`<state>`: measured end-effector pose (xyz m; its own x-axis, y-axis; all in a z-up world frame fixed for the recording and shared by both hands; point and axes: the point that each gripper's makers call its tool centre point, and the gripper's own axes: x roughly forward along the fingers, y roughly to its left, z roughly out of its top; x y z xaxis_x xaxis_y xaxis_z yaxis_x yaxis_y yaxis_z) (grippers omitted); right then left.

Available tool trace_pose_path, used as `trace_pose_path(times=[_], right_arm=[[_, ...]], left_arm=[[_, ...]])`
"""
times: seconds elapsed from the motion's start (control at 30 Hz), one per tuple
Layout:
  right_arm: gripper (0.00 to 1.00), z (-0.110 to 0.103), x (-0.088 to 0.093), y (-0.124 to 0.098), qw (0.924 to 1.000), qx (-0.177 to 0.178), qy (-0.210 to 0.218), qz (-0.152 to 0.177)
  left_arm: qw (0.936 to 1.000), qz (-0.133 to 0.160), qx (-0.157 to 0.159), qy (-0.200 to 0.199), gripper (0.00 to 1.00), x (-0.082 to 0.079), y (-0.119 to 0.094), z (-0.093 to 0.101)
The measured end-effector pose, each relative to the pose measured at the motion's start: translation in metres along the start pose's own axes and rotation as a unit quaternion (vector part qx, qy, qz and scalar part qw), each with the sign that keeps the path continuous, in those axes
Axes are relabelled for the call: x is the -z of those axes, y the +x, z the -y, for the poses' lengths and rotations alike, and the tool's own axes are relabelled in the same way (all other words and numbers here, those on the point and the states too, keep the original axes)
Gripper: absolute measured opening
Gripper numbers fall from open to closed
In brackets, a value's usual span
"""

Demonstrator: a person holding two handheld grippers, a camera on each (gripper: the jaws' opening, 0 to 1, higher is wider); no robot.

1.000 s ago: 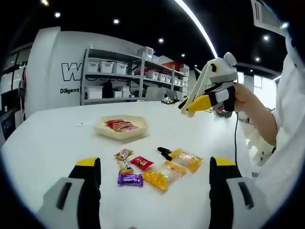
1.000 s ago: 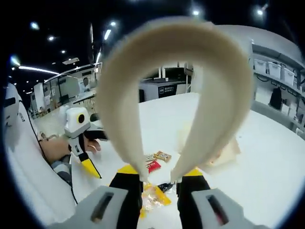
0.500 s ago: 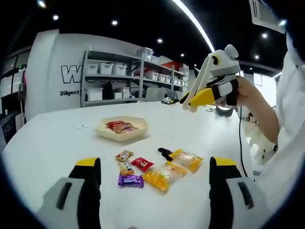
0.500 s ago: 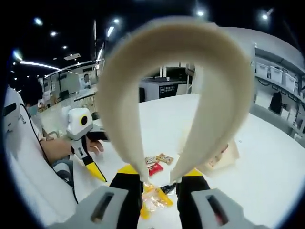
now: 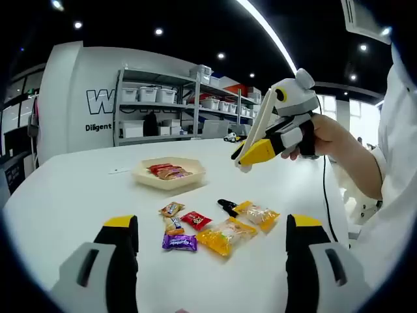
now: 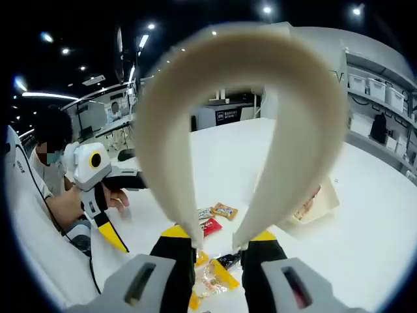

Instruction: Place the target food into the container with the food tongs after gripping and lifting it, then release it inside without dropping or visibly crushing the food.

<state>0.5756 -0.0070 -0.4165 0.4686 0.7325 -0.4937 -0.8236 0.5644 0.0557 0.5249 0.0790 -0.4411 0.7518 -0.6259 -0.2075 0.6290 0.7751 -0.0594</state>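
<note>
The tongs [image 6: 241,130] are being held in the right tool [image 6: 218,244], whose jaws are being kept narrow on the two arms of the tongs near their tips, with the cream loop rising in front of the camera in the right gripper view. In the left gripper view the right tool [image 5: 251,151] is being carried in the air above the desk [image 5: 78,189], with the tongs' tips pointing down toward the wrapped snacks. The left tool [image 5: 208,235] is being held wide and empty, low over the near edge of the desk.

The target food is not being named by the task, so it cannot be told which piece is meant. A small cluster is lying toward the near edge: an orange snack bag [image 5: 225,237], a second snack bag [image 5: 257,214], a purple candy [image 5: 179,242], a red candy [image 5: 194,220] and a small brown packet [image 5: 171,209]. The tray [image 5: 168,175] is sitting farther back toward the middle of the desk, well apart from the cluster, with some wrapped pieces already inside.

The lowering is probably best done slowly, with the tips being brought down on either side of one piece alone, and only a light squeeze being applied so that the wrapper is not being crushed.
</note>
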Motion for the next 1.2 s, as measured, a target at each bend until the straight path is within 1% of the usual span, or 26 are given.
trace_pose_path(times=[0.13, 0.2, 0.3, 0.4, 0.47, 0.5, 0.67, 0.73, 0.83, 0.97, 1.07, 1.17, 1.2], right_arm=[[0.2, -0.001, 0.001, 0.01, 1.0, -0.003, 0.003, -0.001], [0.2, -0.003, 0.002, 0.016, 1.0, -0.007, -0.002, -0.001], [0.2, -0.008, -0.002, 0.026, 0.9995, -0.02, -0.025, 0.007], [0.2, -0.01, -0.003, 0.032, 0.999, -0.027, -0.034, 0.009], [0.2, -0.01, -0.009, 0.04, 0.997, -0.038, -0.064, 0.023], [0.2, -0.009, -0.007, 0.042, 0.997, -0.039, -0.064, 0.018], [0.2, -0.008, -0.01, 0.052, 0.995, -0.059, -0.077, 0.024], [0.2, -0.009, -0.011, 0.055, 0.9932, -0.068, -0.09, 0.028], [0.21, -0.007, -0.008, 0.06, 0.9908, -0.08, -0.107, 0.023], [0.2, -0.007, -0.011, 0.064, 0.9875, -0.098, -0.12, 0.027], [0.21, -0.006, -0.014, 0.067, 0.9834, -0.113, -0.138, 0.029], [0.21, -0.006, -0.017, 0.069, 0.9774, -0.136, -0.159, 0.03], [0.21, -0.006, -0.017, 0.07, 0.9768, -0.139, -0.161, 0.03]], left_arm=[[1.0, 0.001, -0.001, -0.001, 0.93, 0.0, -0.001, 0.0], [1.0, 0.002, -0.001, -0.001, 0.93, 0.0, -0.001, 0.0], [1.0, 0.002, 0.0, -0.001, 0.93, 0.0, -0.001, 0.0], [1.0, 0.003, -0.001, -0.001, 0.93, 0.0, -0.002, 0.0], [1.0, 0.003, -0.002, -0.001, 0.93, 0.0, -0.003, -0.001], [1.0, 0.004, -0.002, -0.001, 0.93, 0.0, -0.003, -0.001], [1.0, 0.004, -0.004, -0.002, 0.92, 0.0, -0.004, -0.002], [1.0, 0.005, -0.004, -0.002, 0.92, 0.0, -0.004, -0.002], [1.0, 0.006, -0.005, -0.003, 0.92, 0.0, -0.005, -0.003], [1.0, 0.006, -0.006, -0.003, 0.92, 0.0, -0.005, -0.004], [1.0, 0.006, -0.006, -0.003, 0.92, 0.0, -0.005, -0.004], [1.0, 0.005, -0.006, -0.003, 0.92, 0.001, -0.005, -0.004], [1.0, 0.005, -0.006, -0.003, 0.92, 0.001, -0.005, -0.005]])
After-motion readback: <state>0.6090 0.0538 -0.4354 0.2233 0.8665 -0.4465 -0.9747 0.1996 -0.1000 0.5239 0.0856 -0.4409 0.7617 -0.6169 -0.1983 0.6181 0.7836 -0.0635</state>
